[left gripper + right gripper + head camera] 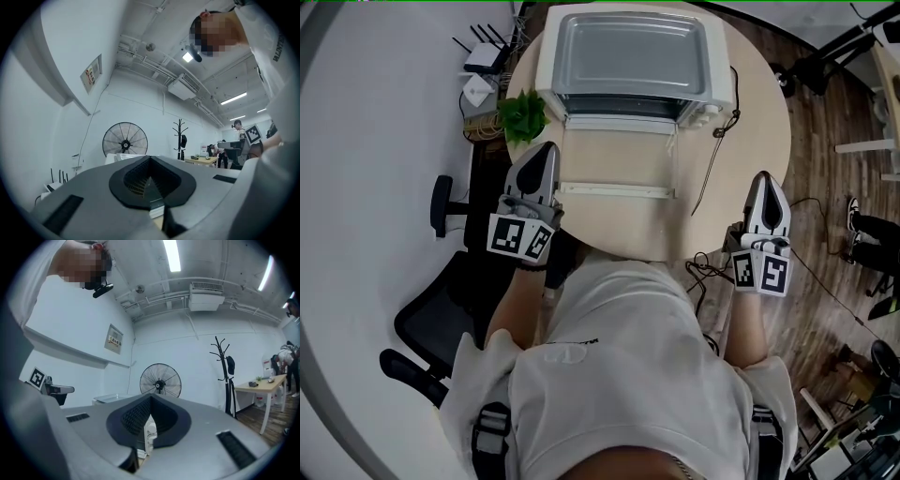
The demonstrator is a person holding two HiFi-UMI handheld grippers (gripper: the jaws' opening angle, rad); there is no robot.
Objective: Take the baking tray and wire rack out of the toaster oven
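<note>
A white toaster oven stands at the far side of the round wooden table. Its door hangs open, lying flat toward me. The oven's inside is hidden from the head view, so no tray or rack shows there; a grey tray-shaped panel lies on its top. My left gripper is shut and empty, just left of the open door. My right gripper is also shut and empty, off the table's right edge. In the right gripper view the closed jaws frame the oven's white knobs.
A small potted plant sits left of the oven, and a black cable runs down its right side. A router and an office chair are on the left. A standing fan and coat stand are behind.
</note>
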